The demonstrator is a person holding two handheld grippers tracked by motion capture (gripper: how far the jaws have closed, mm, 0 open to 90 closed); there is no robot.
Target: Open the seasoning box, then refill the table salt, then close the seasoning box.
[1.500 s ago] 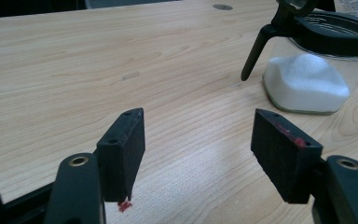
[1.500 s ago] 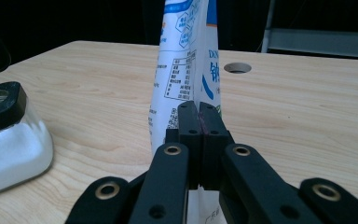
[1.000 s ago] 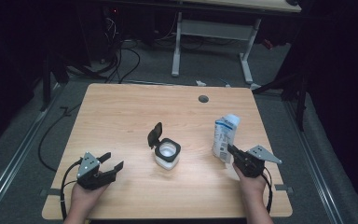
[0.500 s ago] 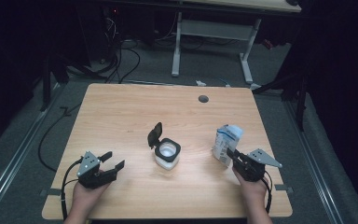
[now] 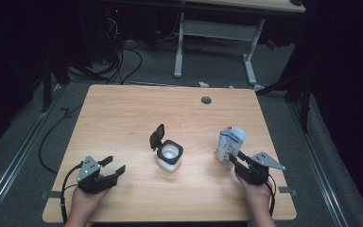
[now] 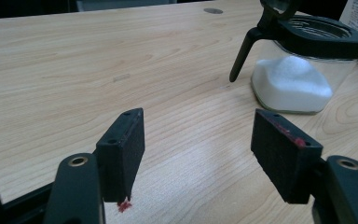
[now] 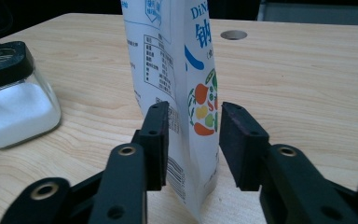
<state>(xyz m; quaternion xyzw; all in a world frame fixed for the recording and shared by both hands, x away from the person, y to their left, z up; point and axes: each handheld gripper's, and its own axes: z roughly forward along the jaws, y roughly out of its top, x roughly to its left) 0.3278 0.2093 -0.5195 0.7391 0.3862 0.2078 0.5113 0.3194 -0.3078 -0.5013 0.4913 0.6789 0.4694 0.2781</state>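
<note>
Two grippers work at a wooden table (image 5: 123, 113) in the high view. The left gripper (image 5: 109, 171) sits near the table's near left corner, held in a hand (image 5: 86, 202), its jaws standing apart with nothing between them. The right gripper (image 5: 235, 160) is near the near right corner, in the other hand (image 5: 256, 194), and its jaws reach to the foot of a white and blue bag (image 5: 230, 145) that stands upright just in front of them, close to the right edge. A glass jar (image 5: 170, 157) with a black collar and a raised black lid stands about midway between the two grippers, nearer the near edge than the far one. A small round hole (image 5: 206, 100) lies in the tabletop toward the far edge.

In the left gripper view, the left gripper (image 6: 196, 140) shows both black pads wide apart over bare wood, holding nothing. The jar (image 6: 303, 70), holding white powder, stands beyond them to the upper right, its lid hinged up.

In the right gripper view, the right gripper (image 7: 191, 140) has the bag (image 7: 177, 70) between its pads; the jaws have just been opening, and a gap shows on the right pad's side, so the bag stands loose rather than pinched. The jar (image 7: 14, 93) is at the left edge of that view, and the hole (image 7: 233, 34) is beyond the bag.
</note>
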